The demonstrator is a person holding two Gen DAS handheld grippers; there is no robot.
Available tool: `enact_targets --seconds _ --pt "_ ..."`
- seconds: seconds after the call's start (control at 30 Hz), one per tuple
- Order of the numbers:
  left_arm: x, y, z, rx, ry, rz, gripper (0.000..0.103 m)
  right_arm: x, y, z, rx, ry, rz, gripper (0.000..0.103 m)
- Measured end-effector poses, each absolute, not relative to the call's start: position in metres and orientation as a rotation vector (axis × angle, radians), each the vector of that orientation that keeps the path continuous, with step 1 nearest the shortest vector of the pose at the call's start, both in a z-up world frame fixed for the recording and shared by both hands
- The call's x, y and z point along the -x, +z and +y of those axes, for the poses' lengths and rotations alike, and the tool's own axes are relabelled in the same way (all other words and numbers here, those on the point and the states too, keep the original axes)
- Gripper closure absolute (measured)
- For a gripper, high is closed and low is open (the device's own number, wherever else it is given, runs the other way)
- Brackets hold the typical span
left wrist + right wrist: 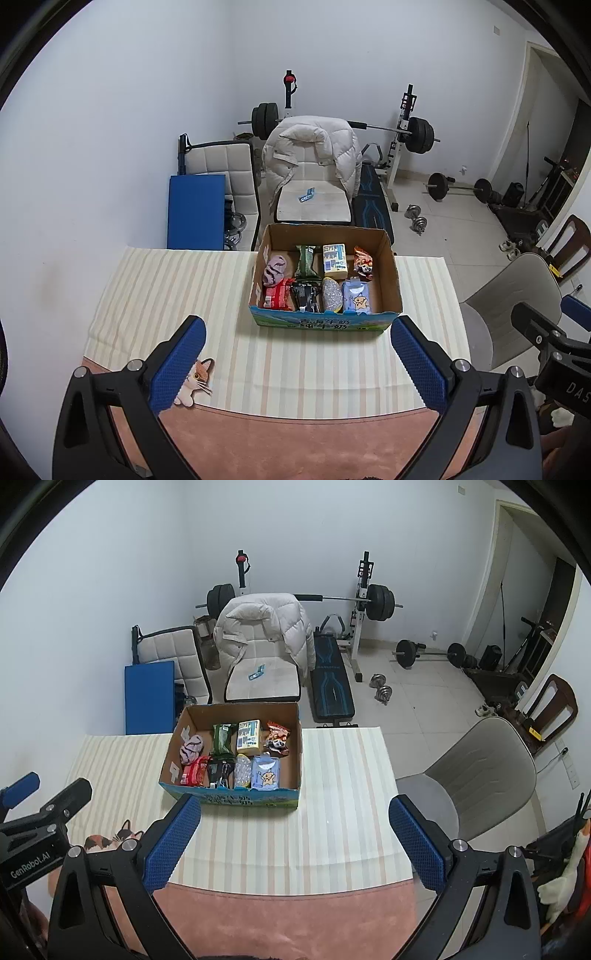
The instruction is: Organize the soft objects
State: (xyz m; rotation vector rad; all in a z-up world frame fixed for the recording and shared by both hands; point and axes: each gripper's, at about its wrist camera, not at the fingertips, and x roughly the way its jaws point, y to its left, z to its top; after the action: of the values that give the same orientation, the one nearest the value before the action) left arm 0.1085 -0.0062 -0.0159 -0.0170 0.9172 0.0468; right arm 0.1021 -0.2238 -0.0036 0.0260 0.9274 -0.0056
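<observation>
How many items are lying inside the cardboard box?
8. Back row: pink cloth, green pack, yellow carton, snack bag. Front row: red pack, black pack, sponge, blue pack. More may hide underneath.

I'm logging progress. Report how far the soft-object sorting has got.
Done: eight items sit in two rows inside the cardboard box, including the pink cloth and the blue star packet. In hand: nothing; left gripper and right gripper are open and empty. Left: the cat plush lies on the striped cloth.
</observation>
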Motion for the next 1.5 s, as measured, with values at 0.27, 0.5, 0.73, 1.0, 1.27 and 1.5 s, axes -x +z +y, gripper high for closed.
enact_targets --seconds 0.27,0.5,0.73,1.0,1.27,1.5 --pt "-0.109 -0.016 -0.006 0.02 0.045 0.922 0.0 -0.104 0.0 -0.219 -0.012 0.002 0.915 0.0" --pt "-0.111 -0.013 -0.006 0.024 0.054 0.91 0.0 -0.105 0.002 -0.216 -0.009 0.009 0.913 0.0" --pt "-0.111 -0.013 -0.006 0.026 0.056 0.911 0.0 -0.107 0.003 -0.216 -0.008 0.009 0.912 0.0" --pt "-0.112 -0.012 -0.007 0.026 0.058 0.904 0.0 -0.11 0.004 -0.217 -0.004 0.011 0.914 0.0" --pt "-0.114 -0.011 -0.011 0.009 0.066 0.894 0.0 -0.113 0.006 -0.22 -0.003 0.008 0.908 0.0" --pt "-0.115 -0.01 -0.013 0.002 0.069 0.892 0.0 -0.114 0.007 -0.222 -0.005 0.002 0.903 0.0"
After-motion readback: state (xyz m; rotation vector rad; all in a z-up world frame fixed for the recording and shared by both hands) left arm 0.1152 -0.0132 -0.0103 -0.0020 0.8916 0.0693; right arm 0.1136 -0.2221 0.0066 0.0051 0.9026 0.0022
